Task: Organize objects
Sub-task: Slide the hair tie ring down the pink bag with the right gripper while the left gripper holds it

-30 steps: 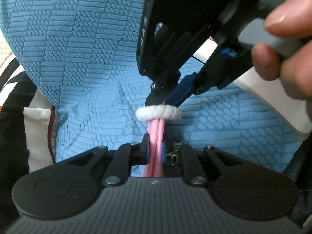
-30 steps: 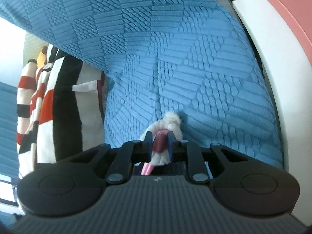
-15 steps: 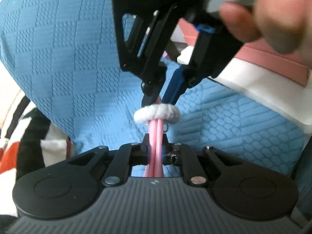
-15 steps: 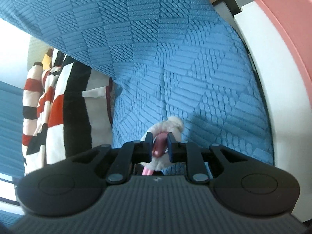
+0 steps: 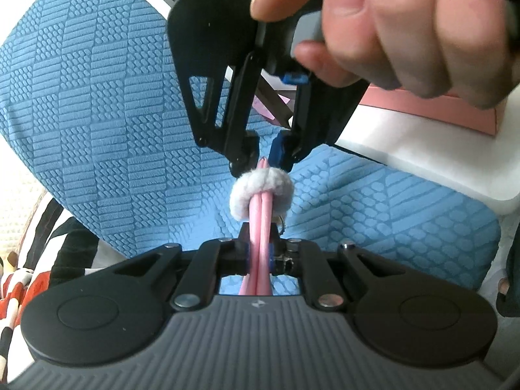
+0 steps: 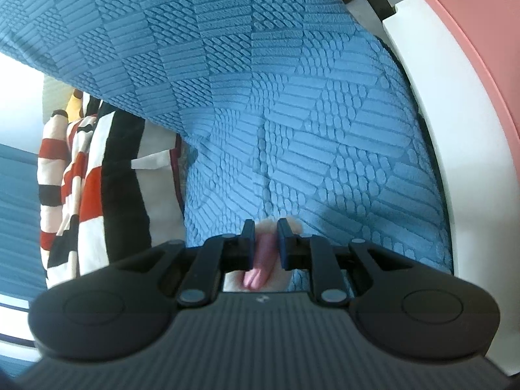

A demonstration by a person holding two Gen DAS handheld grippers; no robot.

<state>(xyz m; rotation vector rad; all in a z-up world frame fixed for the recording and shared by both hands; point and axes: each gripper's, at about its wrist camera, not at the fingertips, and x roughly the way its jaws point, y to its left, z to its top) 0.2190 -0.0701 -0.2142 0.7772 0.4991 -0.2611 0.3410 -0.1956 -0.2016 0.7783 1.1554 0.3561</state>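
A folded pink cord [image 5: 258,224] runs through a white fluffy ring [image 5: 260,191] above a blue textured cushion [image 5: 113,113]. My left gripper [image 5: 259,247] is shut on the cord's two strands just below the ring. My right gripper [image 5: 265,159], held by a hand [image 5: 390,26], comes in from above and is shut on the cord's far end right behind the ring. In the right wrist view, the right gripper [image 6: 266,230] pinches the pink cord [image 6: 263,253], with white fluff [image 6: 294,224] showing past its fingers. A small metal ring [image 5: 281,226] hangs beside the cord.
The blue cushion [image 6: 292,113] fills the background. A red, black and white striped fabric [image 6: 81,169] lies to its left. A white box [image 6: 438,130] with a pink lid [image 6: 471,32] stands along the right side.
The left wrist view has rolled, and the right gripper with its hand now sits higher and larger in it. The fluffy ring has tilted and lies closer under the right fingers. Both grips hold.
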